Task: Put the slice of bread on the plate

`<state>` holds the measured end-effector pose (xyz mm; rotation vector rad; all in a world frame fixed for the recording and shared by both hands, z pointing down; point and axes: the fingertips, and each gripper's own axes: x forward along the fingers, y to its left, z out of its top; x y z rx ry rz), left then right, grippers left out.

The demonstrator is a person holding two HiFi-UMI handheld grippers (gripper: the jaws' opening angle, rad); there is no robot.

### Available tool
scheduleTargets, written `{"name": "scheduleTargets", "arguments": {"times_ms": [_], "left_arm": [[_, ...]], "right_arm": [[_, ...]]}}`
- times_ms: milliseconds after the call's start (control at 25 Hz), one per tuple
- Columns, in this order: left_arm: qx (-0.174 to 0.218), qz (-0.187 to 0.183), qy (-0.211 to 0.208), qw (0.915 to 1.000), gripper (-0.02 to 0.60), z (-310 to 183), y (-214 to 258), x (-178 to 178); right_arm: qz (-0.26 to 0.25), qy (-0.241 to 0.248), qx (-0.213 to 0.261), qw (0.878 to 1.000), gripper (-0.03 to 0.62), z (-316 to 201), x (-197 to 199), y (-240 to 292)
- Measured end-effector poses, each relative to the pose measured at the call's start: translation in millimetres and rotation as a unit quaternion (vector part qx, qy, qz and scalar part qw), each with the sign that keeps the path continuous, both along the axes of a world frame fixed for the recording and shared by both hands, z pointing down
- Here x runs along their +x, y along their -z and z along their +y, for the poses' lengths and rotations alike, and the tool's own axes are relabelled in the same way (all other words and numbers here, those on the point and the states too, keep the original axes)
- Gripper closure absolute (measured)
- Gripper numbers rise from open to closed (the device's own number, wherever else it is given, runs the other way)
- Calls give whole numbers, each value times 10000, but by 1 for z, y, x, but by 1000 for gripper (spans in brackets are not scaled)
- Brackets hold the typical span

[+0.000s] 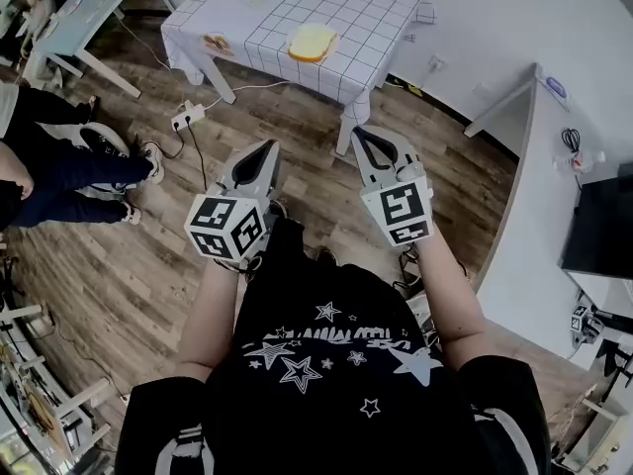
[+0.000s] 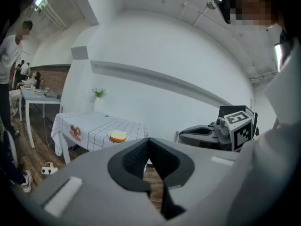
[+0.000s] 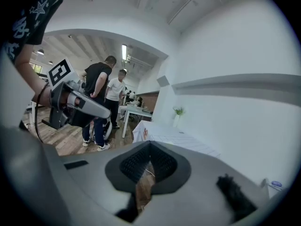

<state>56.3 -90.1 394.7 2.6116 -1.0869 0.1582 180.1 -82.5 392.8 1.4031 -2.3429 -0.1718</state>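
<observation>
A yellow slice of bread point(image 1: 313, 43) lies on the white checked table point(image 1: 376, 8) far ahead, seemingly on a small pale plate. In the left gripper view the bread point(image 2: 118, 136) shows beyond my jaws, well out of reach. My left gripper point(image 1: 265, 148) and right gripper point(image 1: 366, 135) hang side by side over the wooden floor, both pointing toward the table. The left gripper point(image 2: 148, 140) is shut with nothing in it. The right gripper point(image 3: 150, 145) is also shut and empty. The table point(image 3: 174, 138) shows in the right gripper view too.
A power strip point(image 1: 188, 117) with cables lies on the floor before the table. A seated person point(image 1: 69, 171) is at the left, and standing people point(image 3: 101, 98) further off. A white counter point(image 1: 539, 166) and black screen point(image 1: 603, 226) line the right.
</observation>
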Motion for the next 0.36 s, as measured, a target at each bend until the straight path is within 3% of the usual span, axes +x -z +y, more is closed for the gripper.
{"name": "scheduleTargets", "arguments": {"times_ms": [360], "left_arm": [[124, -30, 0, 9999, 572, 31, 7, -17]], "right_arm": [[-186, -61, -18, 9998, 580, 23, -12, 1]]}}
